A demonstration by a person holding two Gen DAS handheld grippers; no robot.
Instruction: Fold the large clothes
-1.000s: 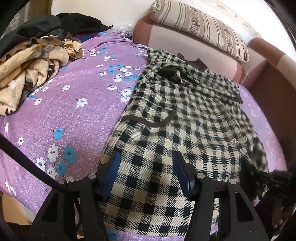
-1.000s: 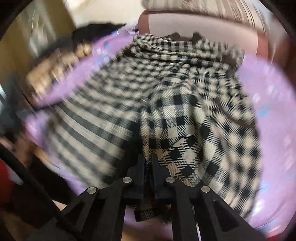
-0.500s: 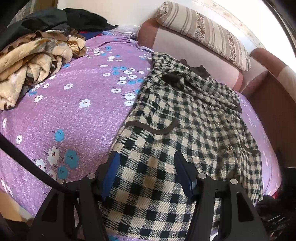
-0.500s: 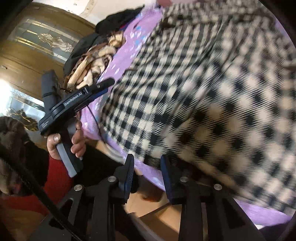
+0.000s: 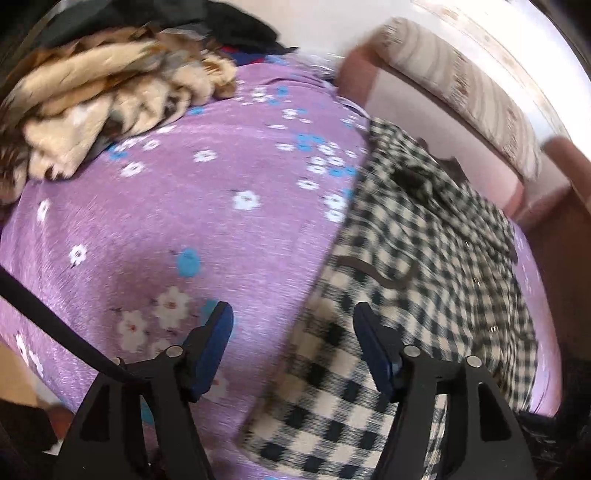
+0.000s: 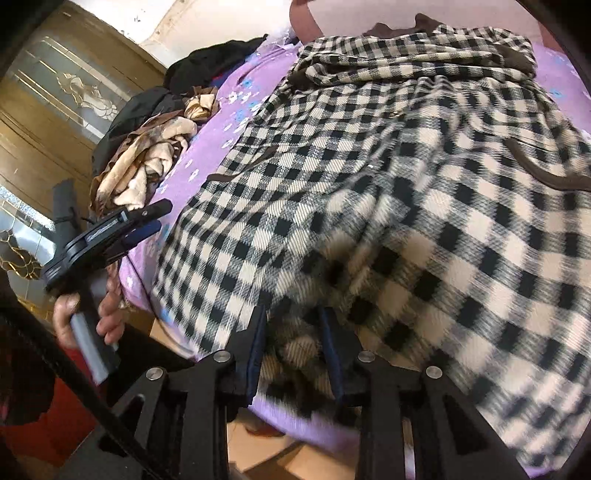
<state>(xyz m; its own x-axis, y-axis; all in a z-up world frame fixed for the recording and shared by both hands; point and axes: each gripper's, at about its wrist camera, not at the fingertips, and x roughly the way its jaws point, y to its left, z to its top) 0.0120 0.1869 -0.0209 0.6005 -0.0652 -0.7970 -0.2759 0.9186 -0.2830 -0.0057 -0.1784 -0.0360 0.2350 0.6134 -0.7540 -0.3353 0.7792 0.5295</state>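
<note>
A large black-and-cream checked coat point(image 5: 424, 258) lies spread on a purple flowered bed sheet point(image 5: 166, 206). My left gripper point(image 5: 293, 328) is open and empty, hovering over the coat's left hem edge and the sheet. It also shows in the right wrist view point(image 6: 122, 232), held in a hand at the left. In the right wrist view the coat point(image 6: 388, 166) fills the frame. My right gripper point(image 6: 293, 325) is open, with its fingers on either side of a bunched fold of the coat's hem at the bed's near edge.
A crumpled beige and brown blanket point(image 5: 92, 107) and dark clothes point(image 5: 221, 26) are piled at the far left of the bed. A pink headboard point(image 5: 424, 122) with a striped pillow point(image 5: 461, 81) is beyond the coat. A wooden glazed door point(image 6: 55, 110) stands left.
My left gripper has swung left, off the coat's middle toward its left edge. My right gripper, shut on the hem a second ago, has opened and widened and now straddles the hem fold.
</note>
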